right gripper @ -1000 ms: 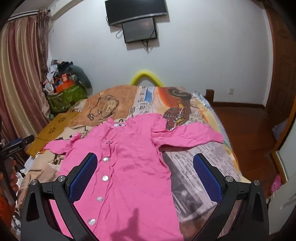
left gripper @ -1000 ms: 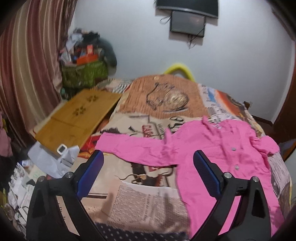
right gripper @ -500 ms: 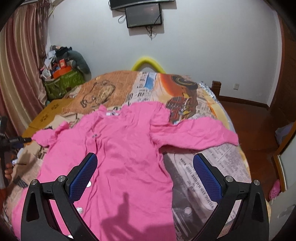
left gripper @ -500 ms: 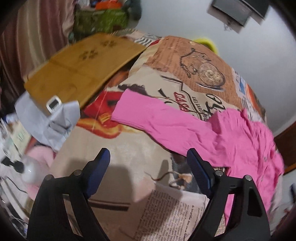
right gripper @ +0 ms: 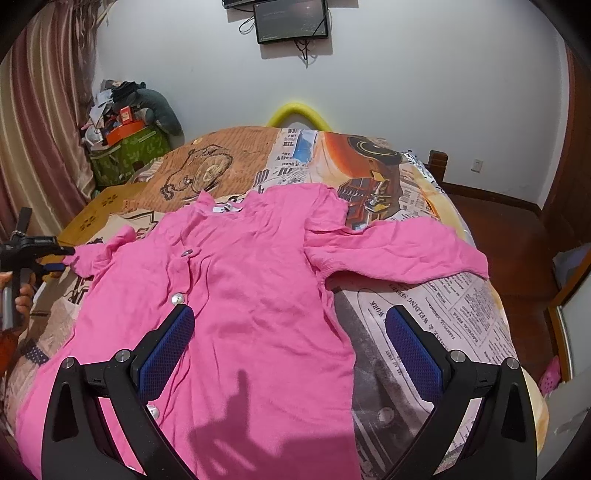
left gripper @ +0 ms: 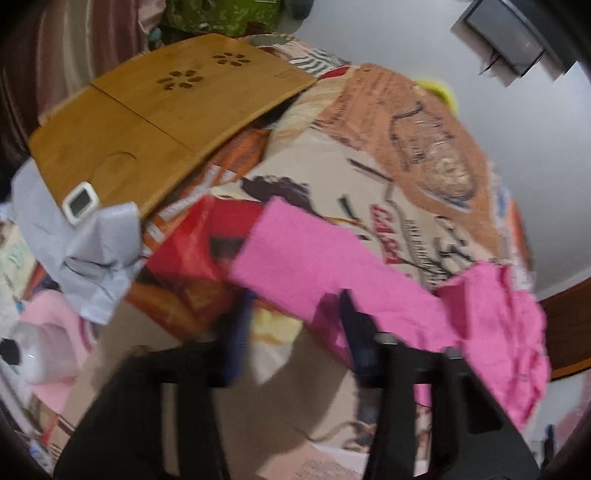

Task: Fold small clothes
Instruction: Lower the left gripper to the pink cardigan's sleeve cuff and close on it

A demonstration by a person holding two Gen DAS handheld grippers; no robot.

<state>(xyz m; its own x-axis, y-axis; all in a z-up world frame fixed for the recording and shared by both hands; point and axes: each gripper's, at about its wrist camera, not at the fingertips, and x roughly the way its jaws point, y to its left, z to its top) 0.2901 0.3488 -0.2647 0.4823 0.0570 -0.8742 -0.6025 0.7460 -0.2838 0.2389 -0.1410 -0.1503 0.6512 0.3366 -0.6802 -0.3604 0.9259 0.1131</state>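
Observation:
A pink buttoned shirt [right gripper: 251, 295] lies spread face up on the bed [right gripper: 443, 314], both sleeves out to the sides. In the blurred left wrist view my left gripper [left gripper: 297, 332] is low over the left sleeve [left gripper: 314, 266]. Its jaws are closing with the sleeve's lower edge near the cuff between them, and a gap still shows. The right wrist view shows that left gripper [right gripper: 61, 258] at the sleeve's tip, held by a hand [right gripper: 24, 299]. My right gripper [right gripper: 290, 350] hangs open above the shirt's lower body with nothing between its fingers. The right sleeve [right gripper: 388, 254] lies flat.
A wooden lap table [left gripper: 166, 110] rests on the bed's left edge, with a small white device [left gripper: 79, 203] and a crumpled grey sheet [left gripper: 85, 258] by it. A stuffed green bin [right gripper: 125, 155] stands in the corner. A screen [right gripper: 291, 20] hangs on the far wall.
My left gripper has dropped and tilted down onto the left sleeve, and its jaws have narrowed around the sleeve's edge. The right gripper has sunk slightly toward the shirt and stays open.

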